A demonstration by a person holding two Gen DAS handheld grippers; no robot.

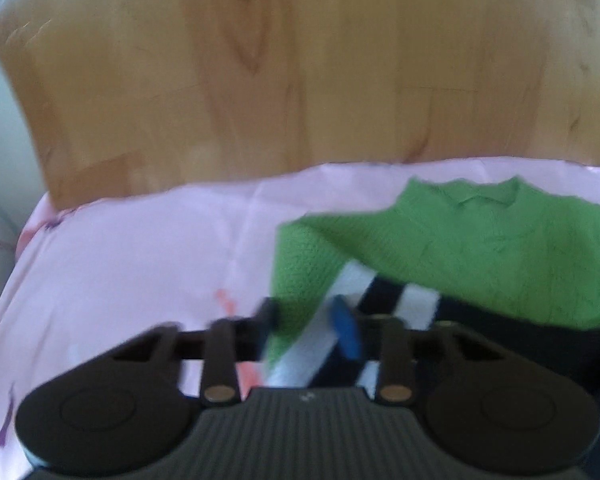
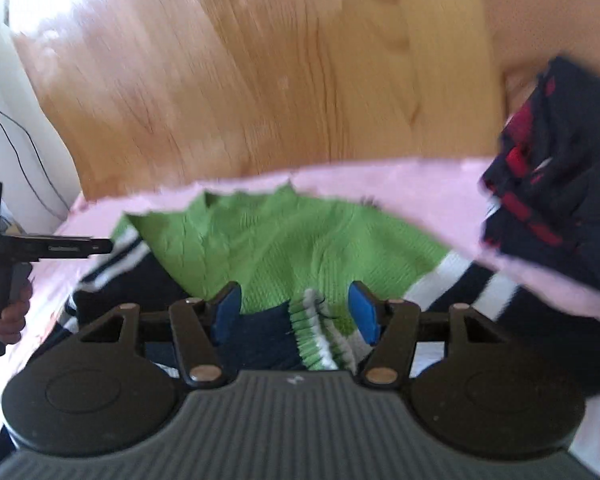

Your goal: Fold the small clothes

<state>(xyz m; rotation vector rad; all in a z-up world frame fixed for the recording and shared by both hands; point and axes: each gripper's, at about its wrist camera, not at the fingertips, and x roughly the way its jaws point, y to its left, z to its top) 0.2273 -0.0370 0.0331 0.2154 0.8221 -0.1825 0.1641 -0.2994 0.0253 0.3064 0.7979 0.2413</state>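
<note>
A small green knit sweater (image 1: 480, 256) with navy and white striped sleeves and hem lies on a pink cloth (image 1: 140, 264). It also shows in the right wrist view (image 2: 284, 240). My left gripper (image 1: 306, 320) is open over the striped left sleeve (image 1: 364, 292), blurred by motion. My right gripper (image 2: 296, 312) is open, its blue pads (image 2: 362, 312) either side of the navy hem and a green-white ribbed cuff (image 2: 316, 332). The left gripper also shows at the left edge of the right wrist view (image 2: 60, 246).
The pink cloth (image 2: 420, 196) covers a wooden table (image 1: 300, 72), bare beyond the cloth. A folded navy and red garment (image 2: 552, 176) lies at the right on the cloth. A white wall with a cable (image 2: 16, 136) is at the far left.
</note>
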